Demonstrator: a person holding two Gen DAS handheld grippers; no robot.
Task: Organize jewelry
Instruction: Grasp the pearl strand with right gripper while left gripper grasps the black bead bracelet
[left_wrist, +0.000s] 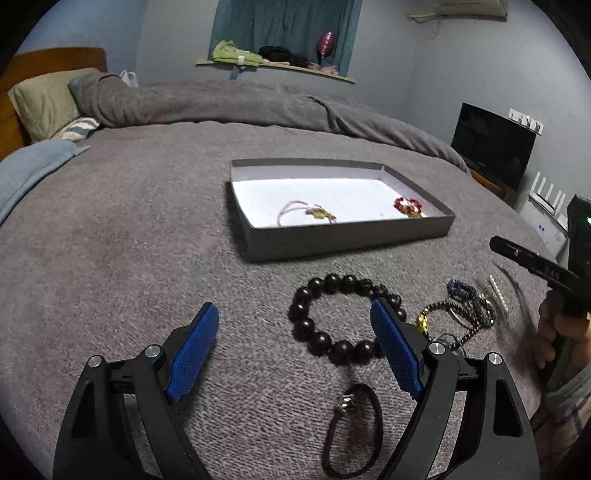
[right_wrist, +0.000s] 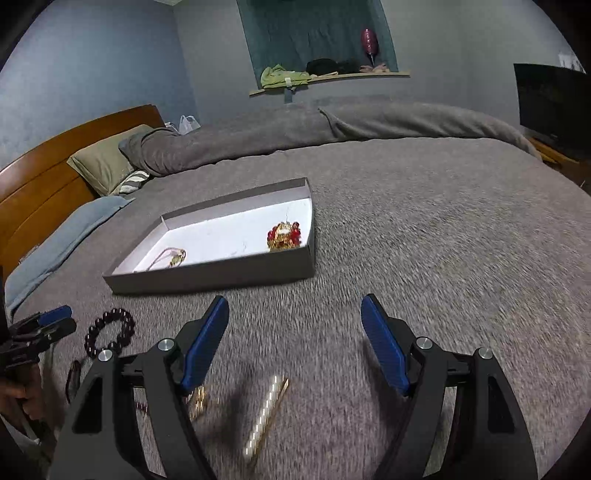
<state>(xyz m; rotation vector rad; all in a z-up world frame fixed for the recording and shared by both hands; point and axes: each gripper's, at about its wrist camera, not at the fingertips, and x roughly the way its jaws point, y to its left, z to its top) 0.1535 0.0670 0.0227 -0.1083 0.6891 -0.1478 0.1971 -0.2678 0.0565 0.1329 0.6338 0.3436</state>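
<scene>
While both tools (left_wrist: 293, 314) (right_wrist: 294, 308) gape unladen, bare blanket (right_wrist: 443, 258) spreads beside the box's (right_wrist: 221, 275) right wall.

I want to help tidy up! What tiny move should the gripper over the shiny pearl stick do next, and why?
Probably lower the open right gripper onto the pearl clip. It lies loose on the blanket just below the spread fingers, while the box already holds two pieces.
</scene>
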